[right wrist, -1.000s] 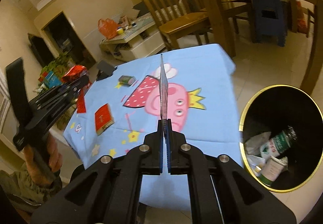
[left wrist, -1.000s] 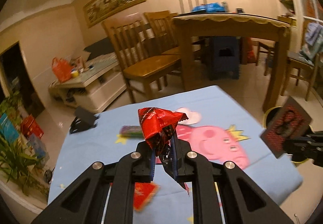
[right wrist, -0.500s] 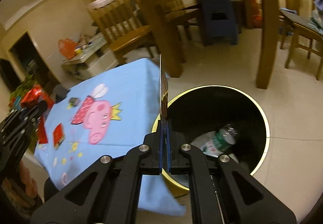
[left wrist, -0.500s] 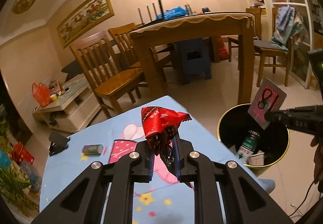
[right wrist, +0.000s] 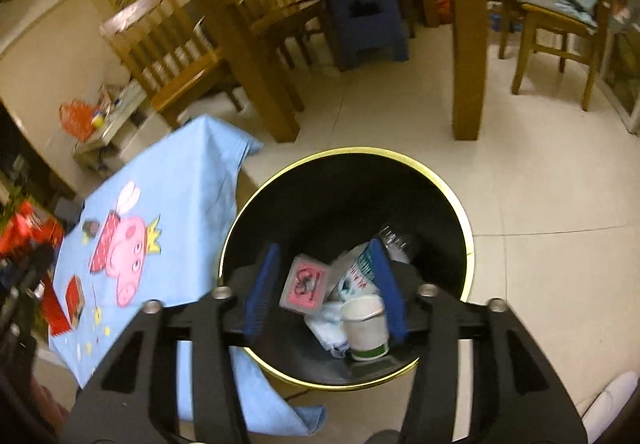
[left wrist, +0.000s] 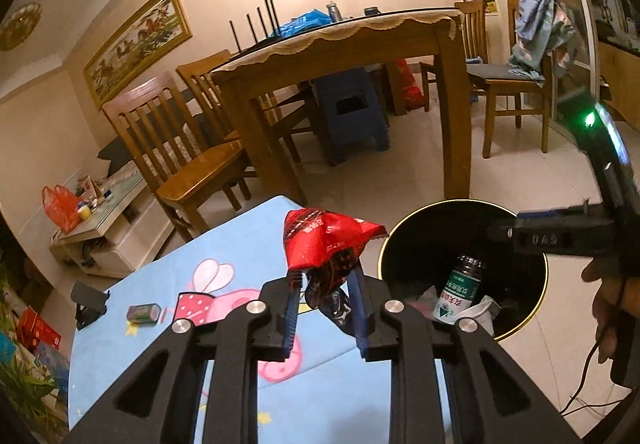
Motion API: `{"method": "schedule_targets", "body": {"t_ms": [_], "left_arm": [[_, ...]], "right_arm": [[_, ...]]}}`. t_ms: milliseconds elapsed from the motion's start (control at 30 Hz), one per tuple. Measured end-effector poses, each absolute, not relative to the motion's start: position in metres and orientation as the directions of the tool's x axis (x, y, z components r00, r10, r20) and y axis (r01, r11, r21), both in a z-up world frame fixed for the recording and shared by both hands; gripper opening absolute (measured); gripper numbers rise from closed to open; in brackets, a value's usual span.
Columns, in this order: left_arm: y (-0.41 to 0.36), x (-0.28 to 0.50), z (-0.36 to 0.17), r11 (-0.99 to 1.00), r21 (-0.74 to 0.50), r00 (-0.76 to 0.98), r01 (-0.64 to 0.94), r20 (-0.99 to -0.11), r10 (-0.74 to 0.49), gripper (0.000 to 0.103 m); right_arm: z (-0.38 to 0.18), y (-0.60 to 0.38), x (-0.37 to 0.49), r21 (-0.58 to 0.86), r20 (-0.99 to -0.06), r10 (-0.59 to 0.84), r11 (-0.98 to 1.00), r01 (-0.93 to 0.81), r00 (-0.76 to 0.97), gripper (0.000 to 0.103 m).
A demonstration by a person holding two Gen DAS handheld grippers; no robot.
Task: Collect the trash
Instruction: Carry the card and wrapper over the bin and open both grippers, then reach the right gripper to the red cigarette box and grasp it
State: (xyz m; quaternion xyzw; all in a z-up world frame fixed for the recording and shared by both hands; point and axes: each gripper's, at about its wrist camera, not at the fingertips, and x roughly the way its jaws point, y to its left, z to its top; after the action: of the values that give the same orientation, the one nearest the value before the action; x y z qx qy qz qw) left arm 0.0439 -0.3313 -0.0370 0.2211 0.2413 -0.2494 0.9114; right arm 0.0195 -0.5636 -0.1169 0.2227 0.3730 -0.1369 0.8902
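My left gripper (left wrist: 325, 276) is shut on a crumpled red wrapper (left wrist: 324, 240) and holds it above the right edge of the blue cartoon tablecloth (left wrist: 224, 244), beside the black gold-rimmed trash bin (left wrist: 460, 211). My right gripper (right wrist: 325, 256) is open and empty right over the bin (right wrist: 348, 155); it also shows in the left wrist view (left wrist: 520, 232). A flat pink card (right wrist: 306, 286) lies inside the bin on a plastic bottle (left wrist: 460, 286), a paper cup (right wrist: 366, 326) and white wrappings.
On the tablecloth (right wrist: 180, 183) lie a small green box (left wrist: 143, 312), a black holder (left wrist: 90, 302) and a red packet (right wrist: 74, 298). A wooden dining table (left wrist: 344, 55), chairs (left wrist: 180, 151) and a blue stool (left wrist: 352, 115) stand behind on the tiled floor.
My right gripper swung over the bin, opened and let go of the flat pink card, which now lies in the bin. My left gripper carried the red wrapper rightward toward the bin.
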Motion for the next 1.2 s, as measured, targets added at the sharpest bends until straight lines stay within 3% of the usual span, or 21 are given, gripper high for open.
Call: {"method": "schedule_targets", "body": {"t_ms": [167,267,400,533,700,800,1000,1200], "left_arm": [[-0.356,0.045,-0.046,0.752,0.281,0.735,0.597,-0.567,-0.371,0.022],[-0.380,0.046,-0.054,0.728,0.277,0.712,0.627,-0.584,-0.391,0.023],[-0.413,0.049,-0.071,0.697,0.292,0.689,0.655,-0.610,-0.392,0.044],[-0.427,0.051,-0.086,0.687,0.269,0.653,0.675,-0.651,-0.387,0.044],[-0.427,0.053,-0.089,0.692,0.267,0.652,0.670,-0.658,-0.377,0.049],[-0.426,0.056,-0.085,0.689,0.248,0.640,0.681,-0.658,-0.397,0.059],[-0.420,0.051,-0.081,0.692,0.261,0.655,0.673,-0.645,-0.395,0.061],[-0.396,0.056,-0.076,0.732,0.277,0.692,0.622,-0.631,-0.350,0.075]], "right_arm": [[-0.097,-0.591,-0.009,0.338,-0.671,-0.153,0.808,0.483,0.726,0.064],[-0.093,-0.609,-0.023,0.383,-0.654,-0.170,0.766,0.516,0.737,0.065],[-0.097,-0.633,-0.036,0.459,-0.650,-0.149,0.705,0.541,0.745,0.065],[-0.097,-0.648,-0.045,0.494,-0.642,-0.141,0.676,0.547,0.753,0.065],[-0.095,-0.648,-0.045,0.493,-0.640,-0.135,0.683,0.539,0.756,0.066],[-0.096,-0.645,-0.043,0.495,-0.643,-0.126,0.684,0.536,0.755,0.067],[-0.097,-0.639,-0.038,0.478,-0.654,-0.131,0.692,0.541,0.745,0.068],[-0.091,-0.604,-0.010,0.395,-0.667,-0.118,0.781,0.484,0.735,0.074]]}}
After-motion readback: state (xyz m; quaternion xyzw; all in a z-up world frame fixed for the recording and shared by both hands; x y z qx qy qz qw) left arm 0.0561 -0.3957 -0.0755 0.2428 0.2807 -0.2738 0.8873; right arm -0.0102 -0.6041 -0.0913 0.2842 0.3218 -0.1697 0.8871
